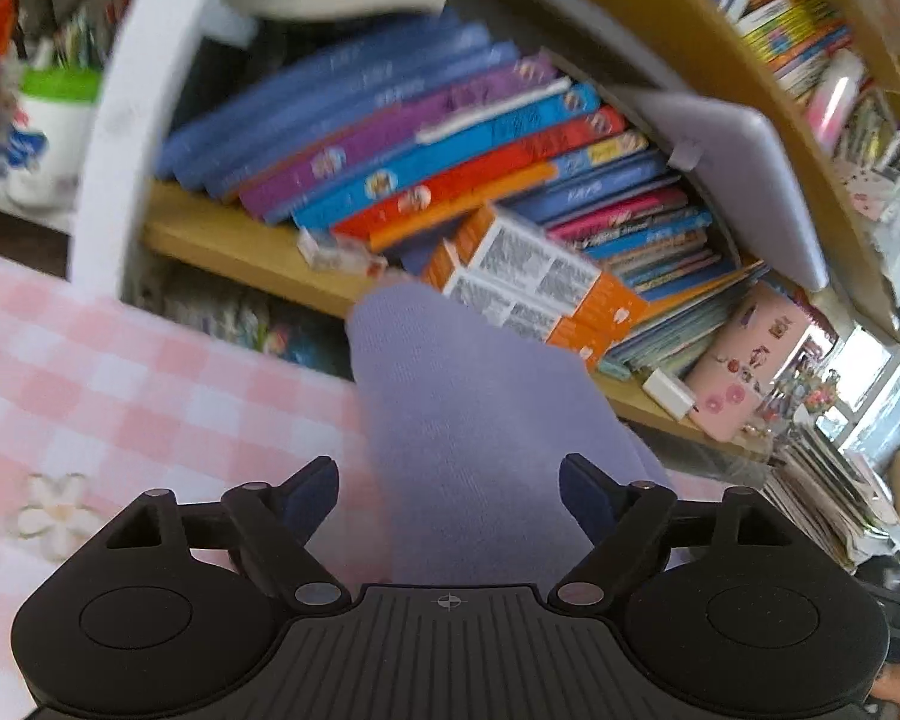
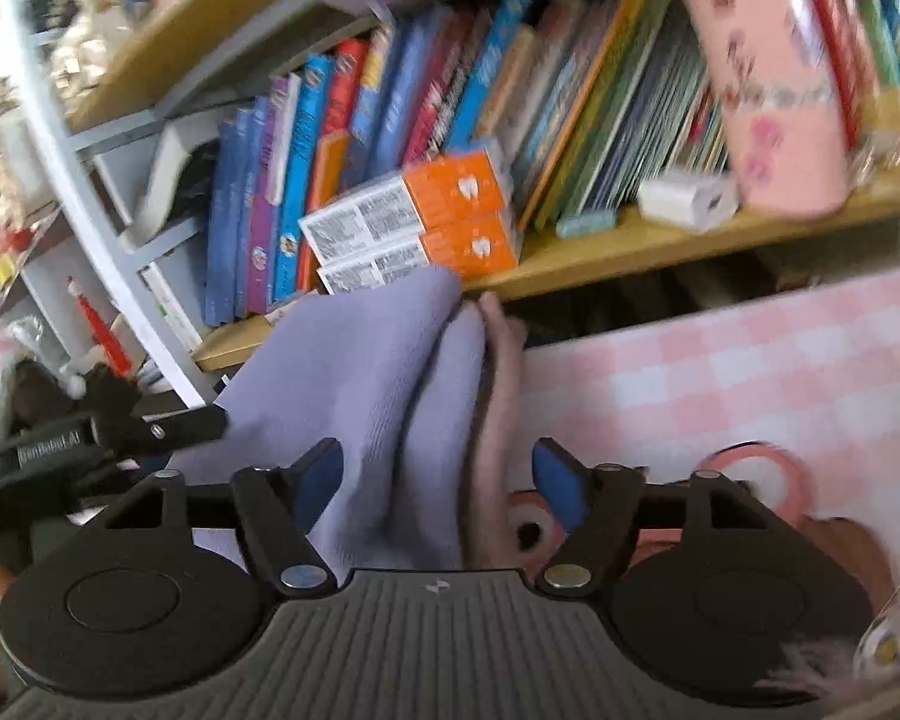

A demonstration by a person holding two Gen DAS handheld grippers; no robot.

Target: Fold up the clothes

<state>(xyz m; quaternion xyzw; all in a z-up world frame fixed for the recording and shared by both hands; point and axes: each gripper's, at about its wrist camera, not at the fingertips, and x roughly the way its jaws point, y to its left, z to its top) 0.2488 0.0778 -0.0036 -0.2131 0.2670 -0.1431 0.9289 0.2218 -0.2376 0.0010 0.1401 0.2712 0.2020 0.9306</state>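
Lavender garment [image 1: 474, 420] lay bunched on the pink-checked surface [image 1: 120, 384], running between the spread, non-gripping pads of left tool [image 1: 448, 495] and right tool [image 2: 441, 483]. Released unevenly, its raised folds risked slumping open or sliding off toward the bookshelf [image 2: 630, 246].

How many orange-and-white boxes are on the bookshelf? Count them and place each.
2, stacked on the wooden shelf in front of the books: the upper box on the lower box, just behind the lavender garment. More may be hidden.
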